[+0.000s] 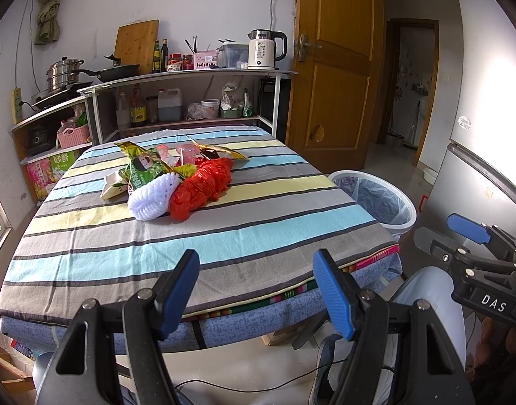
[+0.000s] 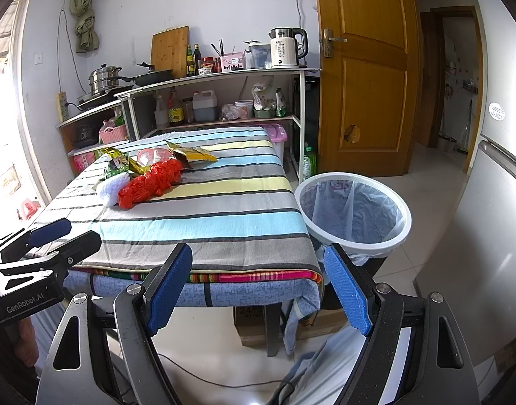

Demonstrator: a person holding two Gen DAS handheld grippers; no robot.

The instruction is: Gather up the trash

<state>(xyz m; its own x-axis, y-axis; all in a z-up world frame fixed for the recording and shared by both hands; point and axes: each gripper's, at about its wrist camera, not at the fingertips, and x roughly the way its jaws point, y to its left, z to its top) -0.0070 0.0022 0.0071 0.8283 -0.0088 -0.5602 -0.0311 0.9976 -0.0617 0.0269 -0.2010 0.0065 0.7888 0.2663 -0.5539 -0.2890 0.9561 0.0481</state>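
Both grippers hang off the near table edge, jaws spread wide and empty: left gripper (image 1: 256, 292), right gripper (image 2: 258, 285). The crumpled red plastic bag (image 1: 201, 188) lies ahead mid-cloth, long axis running away, nearer the left. The white lined bin (image 2: 354, 214) stands just off the table's right corner, bare striped cloth between.

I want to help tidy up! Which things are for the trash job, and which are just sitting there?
For the job: red plastic bag, white foam net, green snack wrapper, yellow wrapper, lined trash bin.

Just sitting there: kettle, cutting board, steamer pot, door.
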